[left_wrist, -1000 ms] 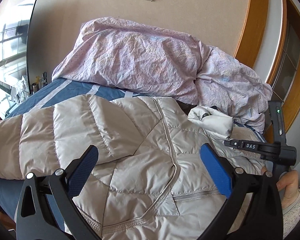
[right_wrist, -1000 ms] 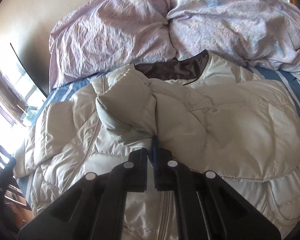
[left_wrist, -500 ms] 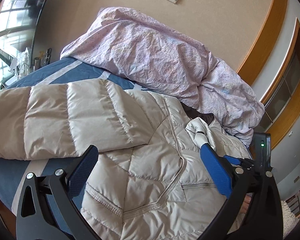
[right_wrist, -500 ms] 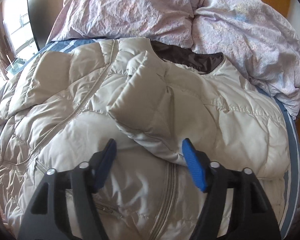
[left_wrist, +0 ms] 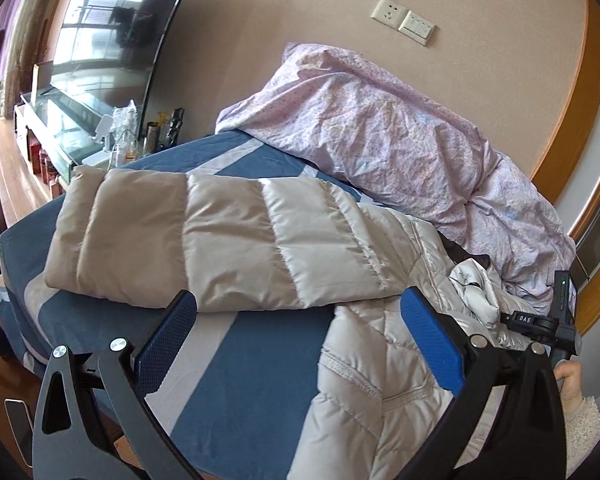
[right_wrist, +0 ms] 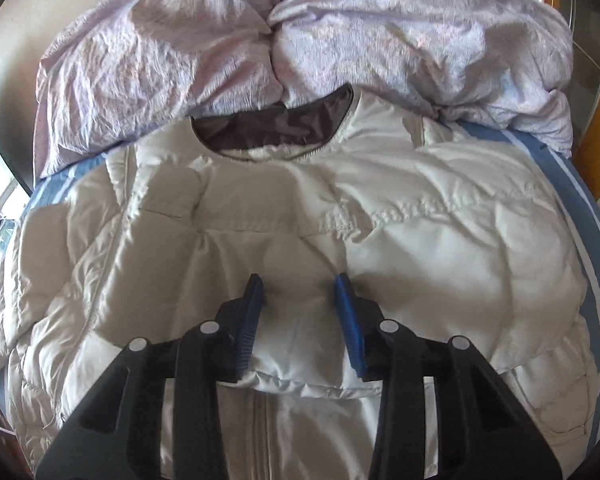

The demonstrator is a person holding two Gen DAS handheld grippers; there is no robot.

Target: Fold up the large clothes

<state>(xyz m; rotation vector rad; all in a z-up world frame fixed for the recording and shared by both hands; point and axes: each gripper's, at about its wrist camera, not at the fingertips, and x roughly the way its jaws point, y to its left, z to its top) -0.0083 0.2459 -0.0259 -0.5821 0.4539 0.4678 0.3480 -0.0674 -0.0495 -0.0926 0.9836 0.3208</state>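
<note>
A beige quilted puffer jacket [right_wrist: 380,240] lies face up on the blue striped bed [left_wrist: 236,364], its brown-lined collar [right_wrist: 272,128] toward the pillows. Its right sleeve is folded across the chest. Its left sleeve [left_wrist: 204,240] stretches out flat to the left over the bed. My right gripper [right_wrist: 300,292] is partly open, its blue pads pressed down on either side of a bulge of the folded sleeve. My left gripper [left_wrist: 300,312] is wide open and empty, just above the outstretched sleeve near the armpit. The right gripper's handle [left_wrist: 556,320] shows at the right of the left wrist view.
A crumpled lilac duvet [left_wrist: 400,152] is heaped at the head of the bed against the wall. A glass-topped cabinet with bottles [left_wrist: 112,136] stands left of the bed. A wooden door frame [left_wrist: 580,120] is at the right. A phone [left_wrist: 18,424] lies low left.
My right gripper let go of the sleeve, opened wide, then narrowed and pressed onto the folded sleeve. My left gripper swung left, toward the outstretched sleeve, staying open.
</note>
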